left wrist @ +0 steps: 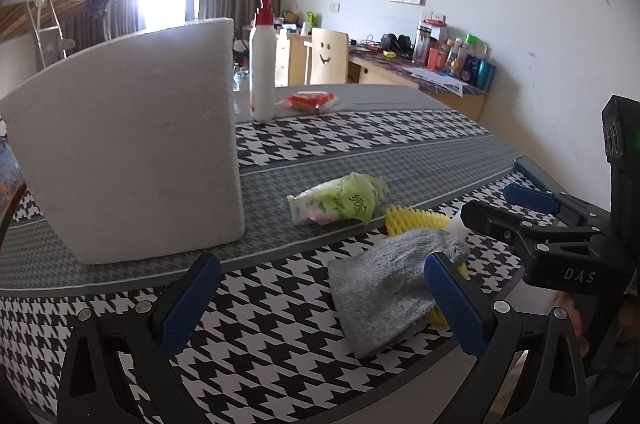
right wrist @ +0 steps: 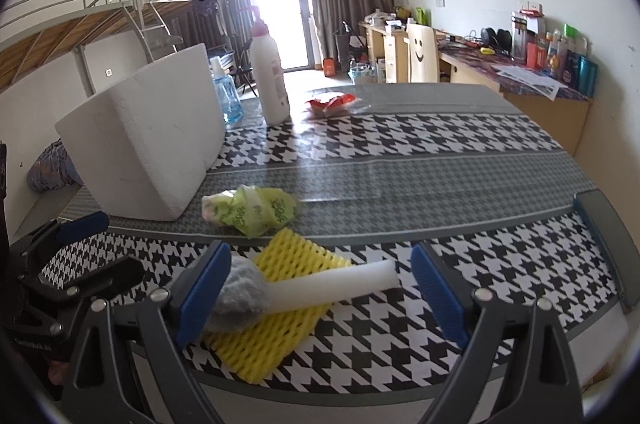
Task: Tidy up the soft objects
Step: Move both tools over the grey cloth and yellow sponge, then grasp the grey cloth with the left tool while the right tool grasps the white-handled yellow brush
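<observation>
A grey knitted cloth [left wrist: 392, 280] lies on a yellow foam net [right wrist: 276, 304] near the table's front edge, with a white foam stick [right wrist: 336, 286] across the net. A green crumpled packet [left wrist: 340, 200] lies behind them; it also shows in the right wrist view [right wrist: 252, 210]. A white foam box [left wrist: 128, 160] stands at the left. My left gripper [left wrist: 320, 300] is open, just in front of the grey cloth. My right gripper [right wrist: 320, 288] is open above the net and stick; it also shows in the left wrist view [left wrist: 516, 208].
A white pump bottle [left wrist: 262, 64] and a red packet [left wrist: 308, 102] stand at the far side of the houndstooth table [right wrist: 440, 144]. A blue spray bottle [right wrist: 226, 96] stands behind the foam box. A desk and a chair lie beyond.
</observation>
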